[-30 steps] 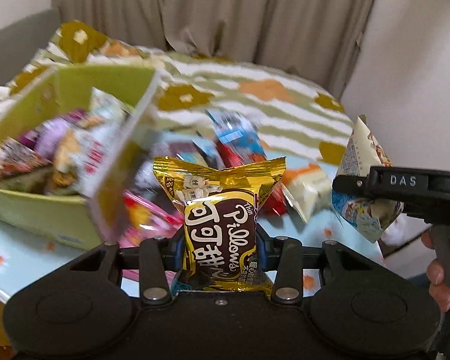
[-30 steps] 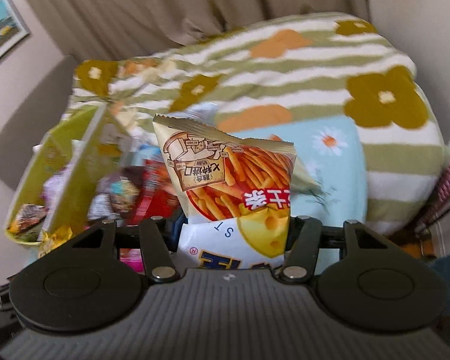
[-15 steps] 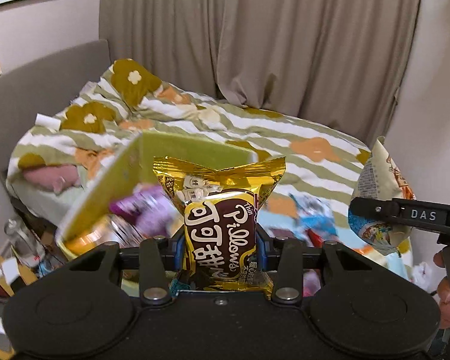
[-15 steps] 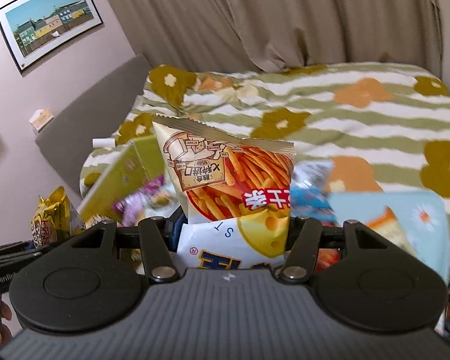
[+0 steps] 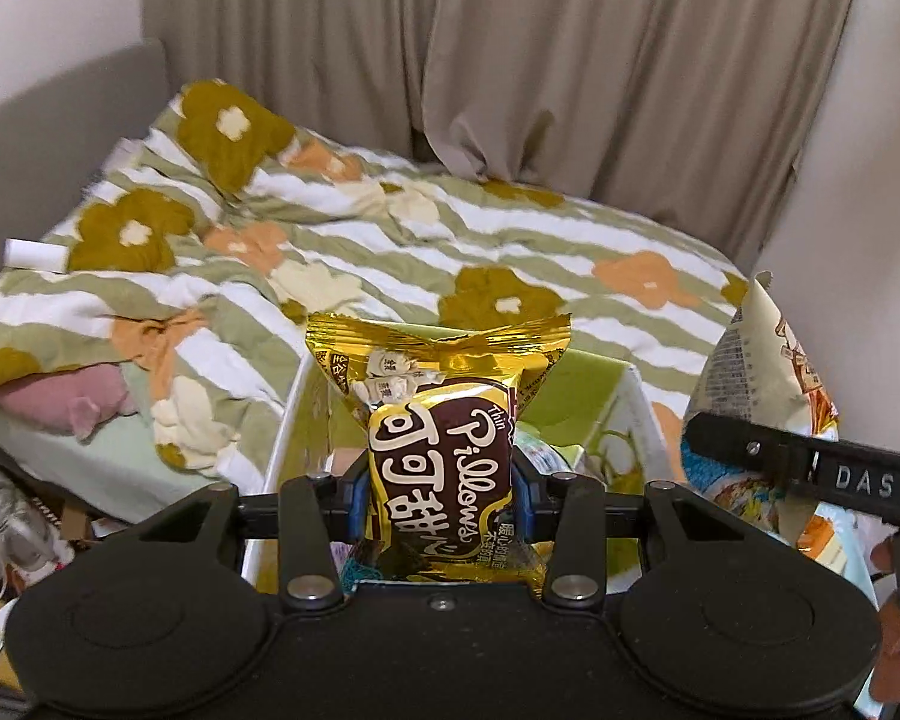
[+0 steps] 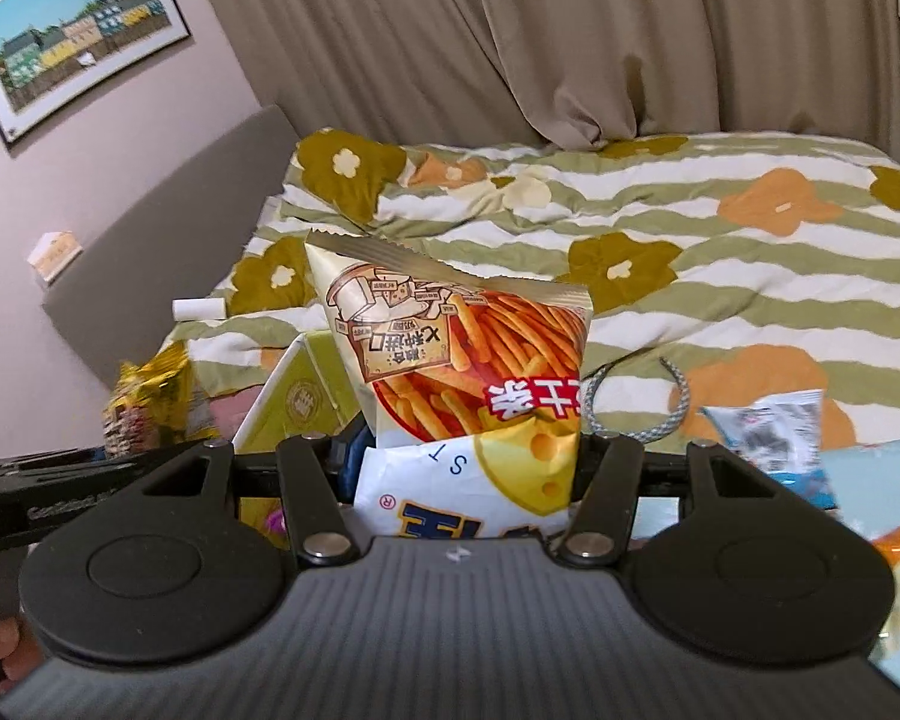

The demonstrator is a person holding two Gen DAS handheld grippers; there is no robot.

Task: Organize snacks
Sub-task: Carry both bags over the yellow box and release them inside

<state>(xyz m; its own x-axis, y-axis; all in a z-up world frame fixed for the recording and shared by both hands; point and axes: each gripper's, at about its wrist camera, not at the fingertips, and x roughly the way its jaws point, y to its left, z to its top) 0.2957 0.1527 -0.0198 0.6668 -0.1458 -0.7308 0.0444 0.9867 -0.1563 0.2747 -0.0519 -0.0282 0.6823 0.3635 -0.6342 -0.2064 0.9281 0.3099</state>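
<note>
Holding a gold foil snack packet with a brown label (image 5: pixel 441 450) upright, the left gripper (image 5: pixel 441 504) has its blue-padded jaws clamped against the packet's lower sides. Directly behind and below the packet sits a green cardboard box with white edges (image 5: pixel 576 396), open at the top, with a few wrappers visible inside. The right gripper (image 6: pixel 462 468) is clamped on a white crisp bag printed with orange sticks and a yellow cheese wedge (image 6: pixel 462 372), which stands tilted with its serrated top edge uppermost. The same green box shows just left of this bag in the right wrist view. Loose snack packets (image 6: pixel 768 432) lie on a pale blue cloth at the right of that view. A green-and-white striped quilt with flower patches (image 5: pixel 510 252) covers the bed beyond, and beige curtains (image 5: pixel 510 60) hang behind it. A framed picture of houses (image 6: pixel 72 42) hangs on the wall.
</note>
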